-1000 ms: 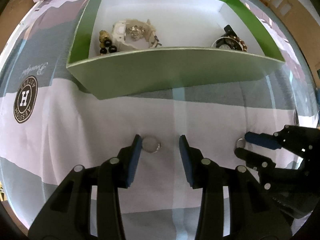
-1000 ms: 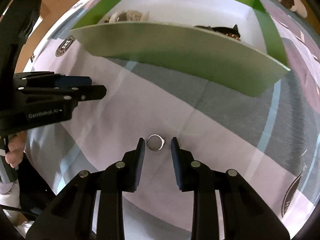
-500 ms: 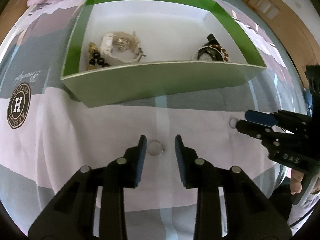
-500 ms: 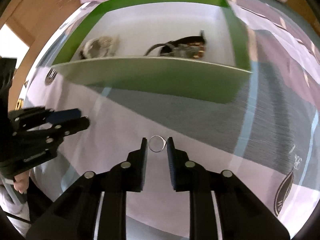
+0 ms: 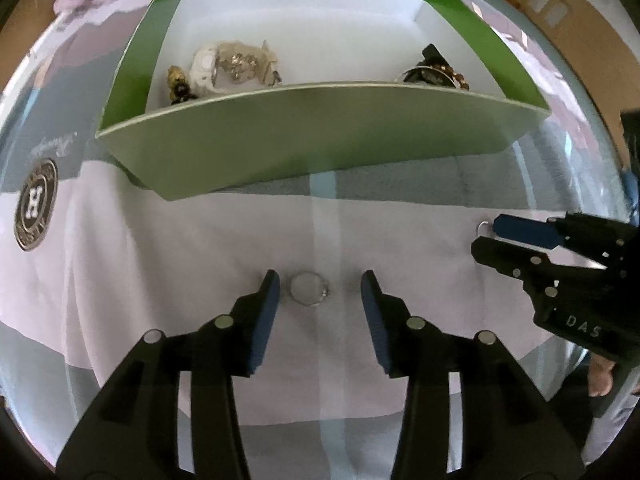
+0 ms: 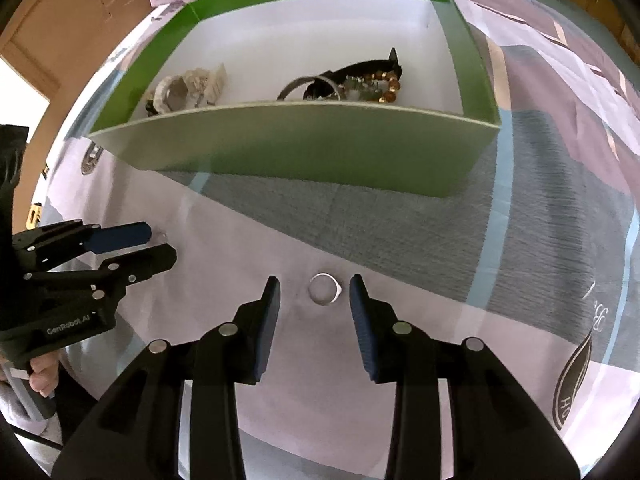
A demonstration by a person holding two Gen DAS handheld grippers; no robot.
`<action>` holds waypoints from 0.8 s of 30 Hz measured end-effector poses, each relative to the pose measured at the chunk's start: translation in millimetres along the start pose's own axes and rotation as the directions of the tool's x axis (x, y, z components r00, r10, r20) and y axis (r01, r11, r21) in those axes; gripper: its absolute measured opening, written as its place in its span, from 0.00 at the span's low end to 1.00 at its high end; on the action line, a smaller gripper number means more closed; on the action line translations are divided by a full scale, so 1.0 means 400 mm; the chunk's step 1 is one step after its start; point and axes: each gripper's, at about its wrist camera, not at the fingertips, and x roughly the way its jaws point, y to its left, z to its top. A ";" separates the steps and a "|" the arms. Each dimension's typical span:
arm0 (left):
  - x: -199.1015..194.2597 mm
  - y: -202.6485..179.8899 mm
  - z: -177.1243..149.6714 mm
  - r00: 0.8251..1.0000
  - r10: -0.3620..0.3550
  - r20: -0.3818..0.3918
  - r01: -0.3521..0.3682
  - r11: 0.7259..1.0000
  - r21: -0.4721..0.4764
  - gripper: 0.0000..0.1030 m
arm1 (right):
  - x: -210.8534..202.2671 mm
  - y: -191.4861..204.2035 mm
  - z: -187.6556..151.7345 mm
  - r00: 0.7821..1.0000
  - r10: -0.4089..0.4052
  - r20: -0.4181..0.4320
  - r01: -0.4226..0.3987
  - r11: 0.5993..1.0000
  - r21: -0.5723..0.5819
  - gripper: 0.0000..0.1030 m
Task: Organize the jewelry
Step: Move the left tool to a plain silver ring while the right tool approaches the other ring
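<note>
A silver ring (image 5: pixel 309 289) lies on the bedspread between the open fingers of my left gripper (image 5: pixel 320 290), nearer the left pad. A second silver ring (image 6: pixel 324 289) lies between the open fingers of my right gripper (image 6: pixel 315 294). That ring also shows in the left wrist view (image 5: pixel 483 227) at the tip of the right gripper (image 5: pixel 486 236). The green box (image 5: pixel 320 140) with a white floor stands beyond, holding a white watch and beads (image 5: pixel 224 66) on the left and a dark bracelet pile (image 6: pixel 352 80) on the right.
The patchwork bedspread (image 5: pixel 160 264) in lilac, grey and pale blue covers the surface, with a round badge print (image 5: pixel 35 204) at left. The box's near wall (image 6: pixel 304 144) rises between the grippers and the jewelry inside. A wooden door (image 6: pixel 60 28) stands behind.
Both grippers have opened wider around their rings and dropped back closer to the bedspread. The rings stay on the cloth.
</note>
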 end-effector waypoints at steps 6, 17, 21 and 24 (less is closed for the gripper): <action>-0.022 0.005 0.003 0.996 -0.085 0.024 0.086 0.996 -0.019 0.25 | -0.009 0.000 -0.001 0.999 0.043 0.006 -0.043 0.999 0.013 0.35; -0.025 0.004 -0.004 0.998 -0.057 0.002 0.057 0.998 -0.004 0.38 | -0.022 -0.018 0.001 1.000 0.022 0.013 -0.022 0.999 0.026 0.37; -0.008 -0.015 -0.007 1.000 -0.028 -0.006 0.028 0.999 0.019 0.41 | 0.001 0.013 0.016 1.000 0.013 0.009 -0.013 1.000 0.005 0.37; -0.007 -0.027 -0.012 1.000 -0.006 0.000 0.006 0.999 0.042 0.43 | 0.016 0.027 0.020 1.000 -0.017 0.004 0.017 1.000 -0.017 0.37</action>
